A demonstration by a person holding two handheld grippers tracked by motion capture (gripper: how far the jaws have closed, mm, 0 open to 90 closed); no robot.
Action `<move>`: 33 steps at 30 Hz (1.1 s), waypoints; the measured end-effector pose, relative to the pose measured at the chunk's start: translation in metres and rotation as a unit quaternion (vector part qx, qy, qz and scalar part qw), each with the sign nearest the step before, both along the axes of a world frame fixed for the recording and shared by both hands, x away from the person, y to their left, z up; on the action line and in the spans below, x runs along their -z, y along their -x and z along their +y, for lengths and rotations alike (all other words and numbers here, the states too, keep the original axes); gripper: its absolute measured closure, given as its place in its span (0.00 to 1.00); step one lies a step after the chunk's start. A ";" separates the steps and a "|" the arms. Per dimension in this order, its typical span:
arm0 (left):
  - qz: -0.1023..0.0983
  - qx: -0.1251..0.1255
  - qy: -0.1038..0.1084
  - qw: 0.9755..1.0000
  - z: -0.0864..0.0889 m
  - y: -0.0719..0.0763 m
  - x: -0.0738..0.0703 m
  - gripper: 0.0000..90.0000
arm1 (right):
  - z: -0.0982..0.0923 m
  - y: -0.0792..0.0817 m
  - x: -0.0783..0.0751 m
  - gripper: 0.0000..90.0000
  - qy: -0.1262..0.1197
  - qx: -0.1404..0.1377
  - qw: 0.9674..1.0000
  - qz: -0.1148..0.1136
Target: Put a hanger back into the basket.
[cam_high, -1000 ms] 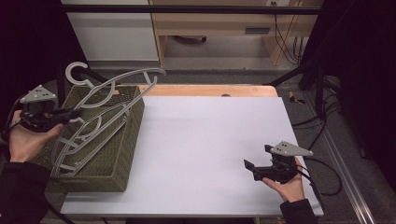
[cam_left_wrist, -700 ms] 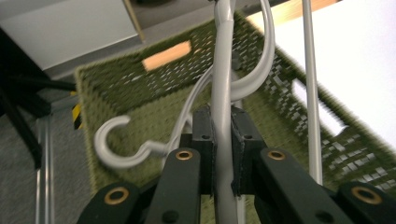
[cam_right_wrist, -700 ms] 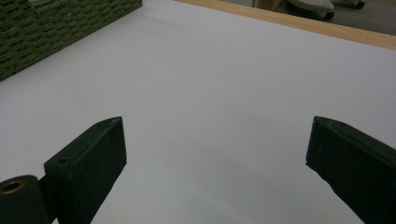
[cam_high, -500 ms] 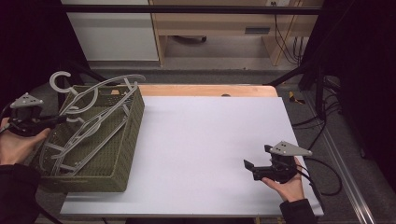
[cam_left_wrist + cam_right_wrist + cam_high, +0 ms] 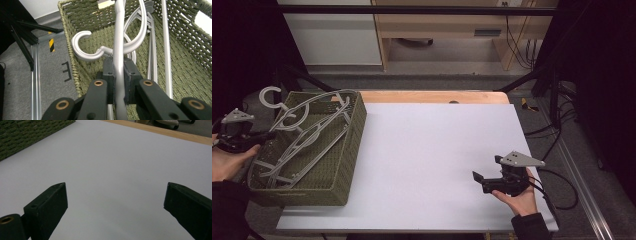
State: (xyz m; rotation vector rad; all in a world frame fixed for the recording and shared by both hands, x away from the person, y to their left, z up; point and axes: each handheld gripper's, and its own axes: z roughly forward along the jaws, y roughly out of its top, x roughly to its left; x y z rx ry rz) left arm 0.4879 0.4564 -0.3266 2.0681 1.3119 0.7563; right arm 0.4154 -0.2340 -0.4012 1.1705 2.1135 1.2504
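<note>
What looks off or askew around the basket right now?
The grey hangers lie tangled in the green woven basket, and one hook pokes out past its far left rim. The left tongs are clamped on one hanger's bar. The basket also overhangs the table's left edge. No damage visible.

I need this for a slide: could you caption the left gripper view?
Left gripper jaws clamped on a grey hanger over the woven green basket.
</note>
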 end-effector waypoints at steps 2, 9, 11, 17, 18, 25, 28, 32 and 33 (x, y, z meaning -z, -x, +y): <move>0.001 -0.001 -0.007 1.000 0.000 0.000 0.002 0.92 | 0.000 0.000 0.000 0.06 0.002 -0.001 1.000 0.001; 0.013 -0.003 -0.021 1.000 0.002 -0.003 0.013 0.91 | 0.001 -0.001 0.001 0.06 0.004 -0.002 1.000 0.004; 0.016 0.000 -0.017 1.000 0.001 -0.004 0.017 0.91 | 0.001 -0.001 0.002 0.06 0.005 -0.002 1.000 0.004; 0.039 -0.001 0.002 0.999 -0.006 -0.009 0.034 0.91 | 0.001 -0.001 0.002 0.06 0.004 -0.002 1.000 0.006; 0.044 -0.002 0.002 0.999 -0.006 -0.010 0.037 0.91 | 0.002 -0.001 0.002 0.06 0.005 -0.003 1.000 0.005; 0.064 -0.011 0.000 0.998 -0.007 -0.011 0.054 0.91 | 0.002 -0.001 0.003 0.06 0.007 -0.002 1.000 0.005; 0.080 -0.012 0.000 0.997 -0.007 -0.012 0.059 0.91 | 0.002 -0.001 0.002 0.06 0.005 -0.003 1.000 0.004; 0.087 -0.018 -0.010 0.996 -0.010 -0.014 0.060 0.90 | 0.002 -0.001 0.002 0.06 0.007 -0.003 1.000 0.003; 0.089 -0.016 -0.008 0.996 -0.010 -0.014 0.058 0.88 | 0.002 -0.001 0.002 0.06 0.006 -0.003 1.000 0.004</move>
